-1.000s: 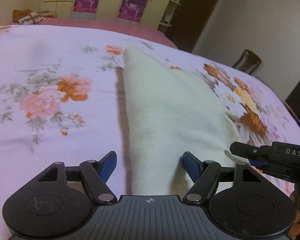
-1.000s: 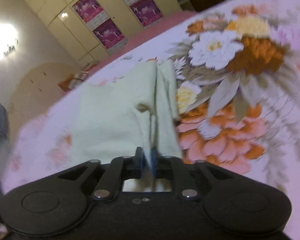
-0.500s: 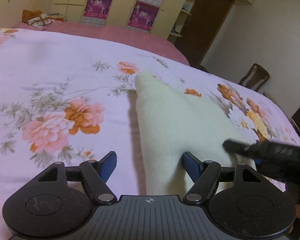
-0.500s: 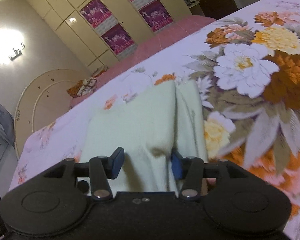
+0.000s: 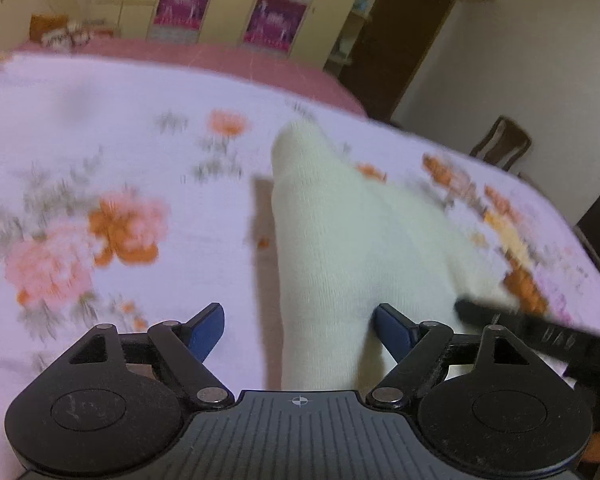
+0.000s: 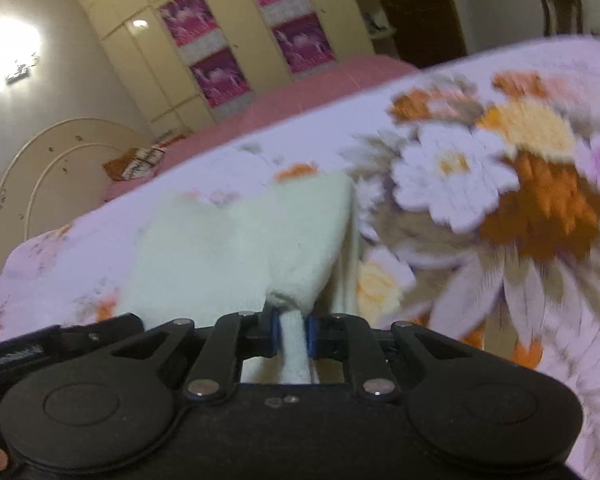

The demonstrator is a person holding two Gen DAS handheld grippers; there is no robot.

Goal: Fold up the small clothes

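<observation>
Two grippers work: right gripper (image 6: 291,334), just closing, clamps the cloth (image 6: 240,256); left gripper (image 5: 300,330), jaws widening and empty, should pinch its edge before lifting.

Pale cream knit garment (image 5: 340,248) lies folded on floral bedsheet (image 5: 100,160).

On the bed (image 5: 100,152) before you lies the folded garment (image 5: 340,248), its near end between the spread fingers of your left gripper (image 5: 300,328) and its right near corner pinched in your right gripper (image 6: 292,332). Behind the bed stands the wardrobe (image 5: 220,4), with a headboard (image 6: 40,168) to its left. A chair (image 5: 504,144) stands beyond the bed's right side.
</observation>
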